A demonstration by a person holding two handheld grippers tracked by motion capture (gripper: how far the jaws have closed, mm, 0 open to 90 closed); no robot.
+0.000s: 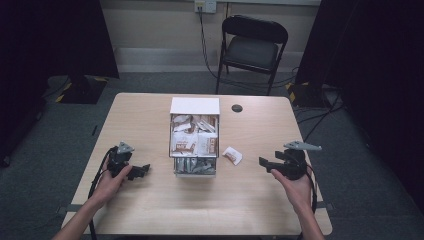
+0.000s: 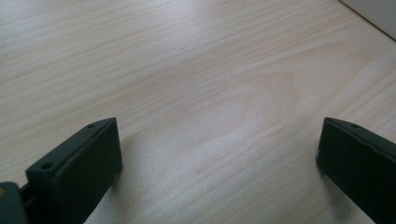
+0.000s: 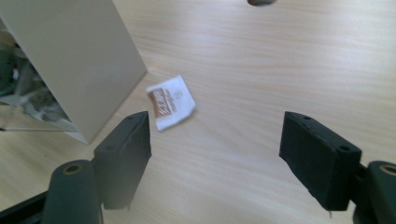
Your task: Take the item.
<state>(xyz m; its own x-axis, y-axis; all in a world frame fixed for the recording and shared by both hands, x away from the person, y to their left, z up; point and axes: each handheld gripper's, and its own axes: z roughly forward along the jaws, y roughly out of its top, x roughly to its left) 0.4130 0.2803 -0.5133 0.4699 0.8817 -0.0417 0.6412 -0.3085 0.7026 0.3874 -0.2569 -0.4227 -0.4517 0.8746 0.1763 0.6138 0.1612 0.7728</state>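
Note:
A white box with a clear front stands mid-table, packed with several white and brown sachets. One white sachet with a brown label lies flat on the wood just right of the box. My right gripper hovers to the right of that sachet, jaws wide apart with nothing between them. My left gripper rests low over bare wood left of the box, open and empty.
The box's plain side wall stands close to the right gripper's left jaw. A dark round grommet sits in the tabletop behind the box. A black folding chair stands beyond the table's far edge.

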